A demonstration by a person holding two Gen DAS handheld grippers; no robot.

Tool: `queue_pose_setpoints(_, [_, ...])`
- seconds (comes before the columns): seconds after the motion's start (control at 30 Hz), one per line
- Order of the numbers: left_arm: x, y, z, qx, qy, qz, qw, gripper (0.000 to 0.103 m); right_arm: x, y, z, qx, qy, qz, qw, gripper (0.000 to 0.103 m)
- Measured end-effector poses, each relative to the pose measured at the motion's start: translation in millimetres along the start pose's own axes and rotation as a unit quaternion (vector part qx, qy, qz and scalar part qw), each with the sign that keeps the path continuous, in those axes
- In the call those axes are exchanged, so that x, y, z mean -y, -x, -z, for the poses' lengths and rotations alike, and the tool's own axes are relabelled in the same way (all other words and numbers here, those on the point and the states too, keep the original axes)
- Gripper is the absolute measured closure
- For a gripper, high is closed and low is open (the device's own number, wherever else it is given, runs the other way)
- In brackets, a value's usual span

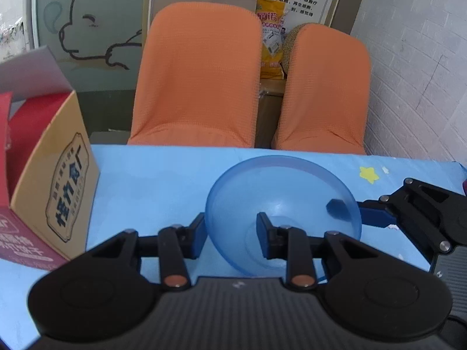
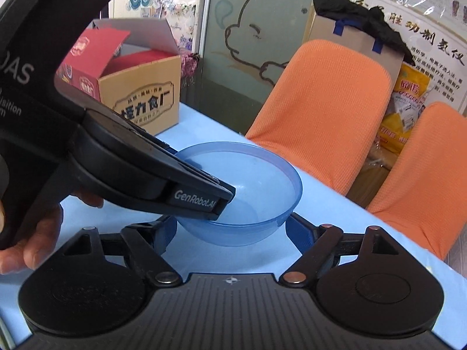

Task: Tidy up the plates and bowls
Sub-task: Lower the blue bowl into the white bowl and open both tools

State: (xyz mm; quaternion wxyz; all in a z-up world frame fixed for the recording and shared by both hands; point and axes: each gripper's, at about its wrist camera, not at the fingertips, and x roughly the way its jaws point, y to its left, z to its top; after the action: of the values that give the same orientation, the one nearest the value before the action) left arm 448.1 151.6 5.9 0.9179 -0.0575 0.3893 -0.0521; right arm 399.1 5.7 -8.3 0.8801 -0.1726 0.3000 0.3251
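A translucent blue bowl (image 1: 281,204) sits on the light blue tablecloth (image 1: 151,180). My left gripper (image 1: 232,234) straddles the bowl's near-left rim, one finger outside and one inside, with a gap still showing; it looks open. In the right wrist view the bowl (image 2: 248,180) lies between the wide-spread fingers of my right gripper (image 2: 230,227), which is open. The left gripper's body (image 2: 131,160) reaches in from the left over the bowl's rim. The right gripper's fingers (image 1: 376,214) show at the bowl's right side in the left wrist view.
An open cardboard box with red flaps (image 1: 55,186) stands on the table's left; it also shows in the right wrist view (image 2: 137,87). Two orange-covered chairs (image 1: 201,78) stand behind the far table edge. A white brick wall (image 1: 423,58) is at right.
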Motion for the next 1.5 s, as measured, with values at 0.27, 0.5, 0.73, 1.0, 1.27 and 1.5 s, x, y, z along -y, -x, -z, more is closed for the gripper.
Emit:
queue_pose_setpoints(0.27, [47, 82, 13, 0.046, -0.034, 0.009, 0.9983, 0.074, -16, 70, -1, 0.032, 0.022, 0.031, 0.999, 0.000])
queue_pose_setpoints(0.5, [94, 162, 49, 0.078, -0.050, 0.041, 0.9949, 0.074, -46, 159, 28, 0.072, 0.032, 0.078, 0.994, 0.000])
queue_pose_setpoints(0.73, [144, 206, 125, 0.077, -0.093, 0.053, 0.9913, 0.073, -83, 217, 88, 0.085, 0.000, 0.093, 0.992, 0.000])
queue_pose_setpoints(1.0, [184, 204, 210, 0.024, -0.115, 0.091, 0.9889, 0.072, -121, 247, 171, 0.065, -0.063, 0.132, 0.987, 0.000])
queue_pose_setpoints(1.27, [202, 199, 232, 0.011, -0.134, 0.086, 0.9872, 0.070, -128, 252, 200, 0.067, -0.105, 0.146, 0.981, 0.000])
queue_pose_setpoints(1.5, [198, 173, 231, -0.013, -0.129, 0.085, 0.9880, 0.063, -120, 244, 216, 0.058, -0.123, 0.130, 0.982, 0.000])
